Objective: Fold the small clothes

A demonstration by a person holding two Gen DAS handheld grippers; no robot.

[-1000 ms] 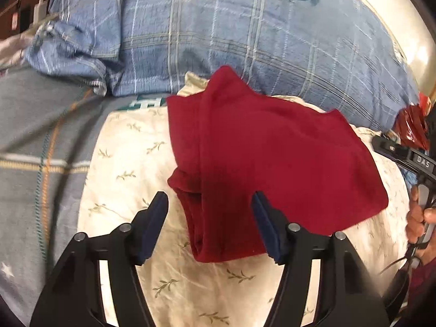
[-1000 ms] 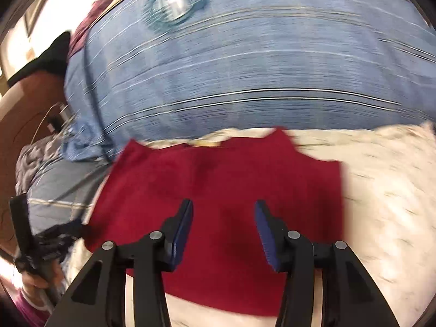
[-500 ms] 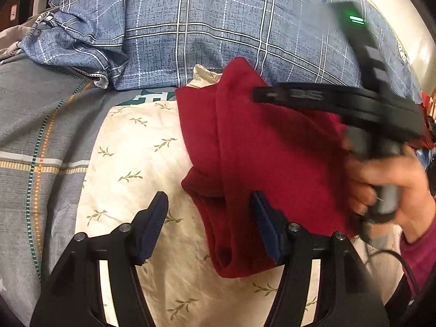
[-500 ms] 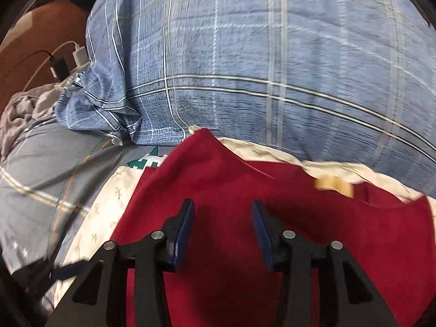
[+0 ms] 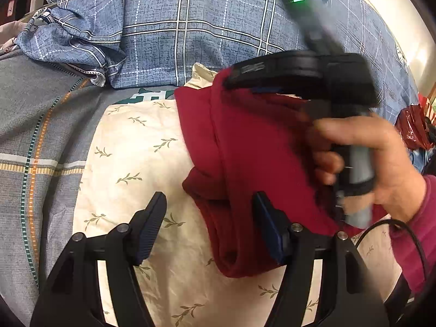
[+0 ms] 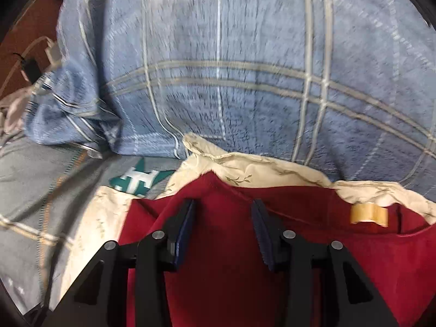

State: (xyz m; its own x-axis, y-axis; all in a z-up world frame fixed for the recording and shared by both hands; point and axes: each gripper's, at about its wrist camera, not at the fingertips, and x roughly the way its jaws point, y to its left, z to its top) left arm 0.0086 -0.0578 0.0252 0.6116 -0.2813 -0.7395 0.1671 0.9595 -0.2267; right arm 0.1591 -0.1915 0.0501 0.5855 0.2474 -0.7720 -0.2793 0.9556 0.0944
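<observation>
- The left hand-held gripper (image 5: 209,219) has black jointed arms tipped with ribbed dark-blue pads, and its jaws stand wide apart, gripping nothing. Its right pad overlaps the lower fold of the red garment (image 5: 245,163); its left pad hangs over the cream cloth (image 5: 130,163).
- The right hand-held gripper (image 6: 222,227) is built the same way and its jaws are also parted, a little less widely, with nothing clamped between them. It hovers over the garment's upper edge; whether the pads touch the fabric cannot be told.
- In the left wrist view the right tool appears blurred as a black body with a green light, gripped by the person's right hand (image 5: 376,169) in a magenta sleeve, directly above the garment.
- The red garment is a soft, fleecy knit, folded over itself with a thick rolled edge along its left side and a rounded lower corner. A tan tag (image 6: 369,214) sits at its neckline.
- It lies on the cream cloth, thin and wrinkled, printed with small green leaf sprigs.
- Behind it rises a plump blue plaid pillow (image 5: 204,27) with white and grey check lines and a round crest.
- To the left spreads a grey plaid bed sheet (image 5: 35,136) with orange and green stripes.
</observation>
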